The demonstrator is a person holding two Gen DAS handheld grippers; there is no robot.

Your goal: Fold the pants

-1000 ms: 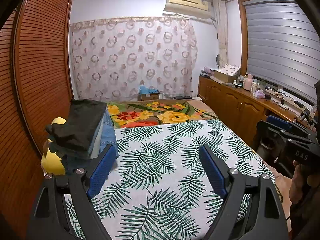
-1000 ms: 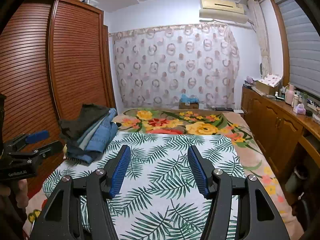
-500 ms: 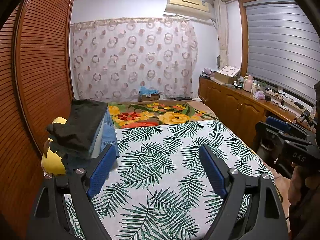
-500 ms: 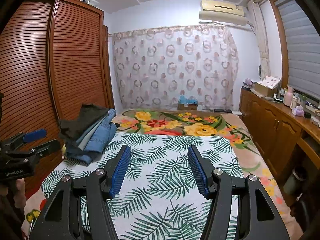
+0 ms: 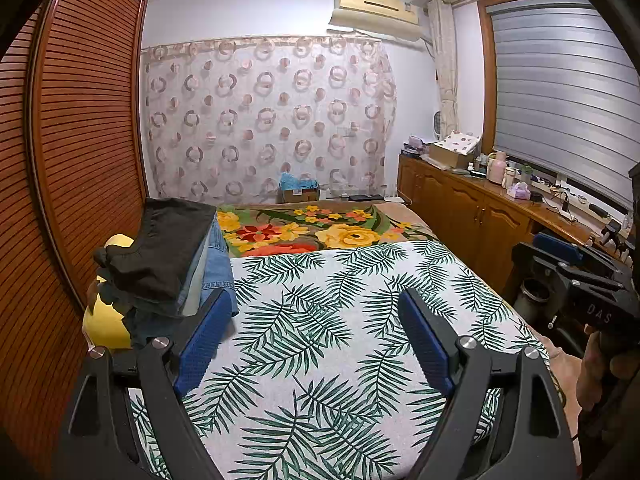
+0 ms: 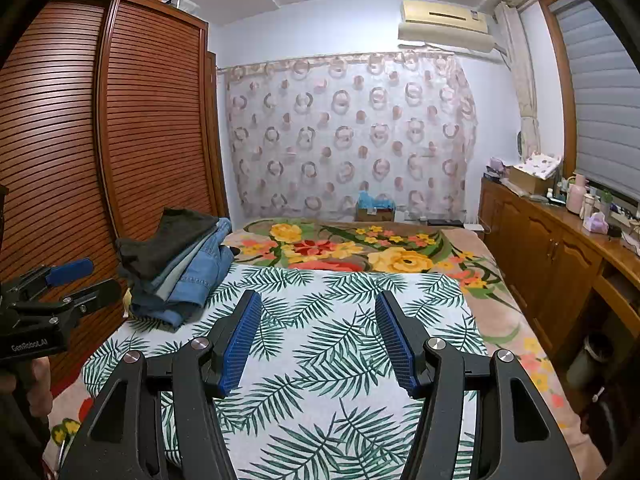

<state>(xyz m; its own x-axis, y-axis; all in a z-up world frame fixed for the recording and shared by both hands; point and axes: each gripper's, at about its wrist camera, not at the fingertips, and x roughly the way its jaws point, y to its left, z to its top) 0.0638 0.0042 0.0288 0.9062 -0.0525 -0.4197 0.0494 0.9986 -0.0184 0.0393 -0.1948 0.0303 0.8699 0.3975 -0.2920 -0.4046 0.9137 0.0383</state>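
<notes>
A stack of folded pants [image 5: 168, 260] lies at the bed's left edge, dark pair on top, blue denim beneath; it also shows in the right wrist view [image 6: 180, 264]. My left gripper [image 5: 314, 320] is open and empty, held above the palm-leaf sheet [image 5: 320, 320], with the stack just beyond its left finger. My right gripper [image 6: 318, 320] is open and empty over the same sheet [image 6: 340, 360], right of the stack. Each gripper shows at the edge of the other's view: the right one [image 5: 576, 268], the left one [image 6: 68, 280].
A yellow pillow [image 5: 104, 320] sits under the stack. A floral blanket [image 5: 320, 232] covers the far half of the bed. A slatted wooden wardrobe [image 6: 80, 160] stands close on the left. A wooden cabinet [image 5: 480, 216] with bottles runs along the right wall.
</notes>
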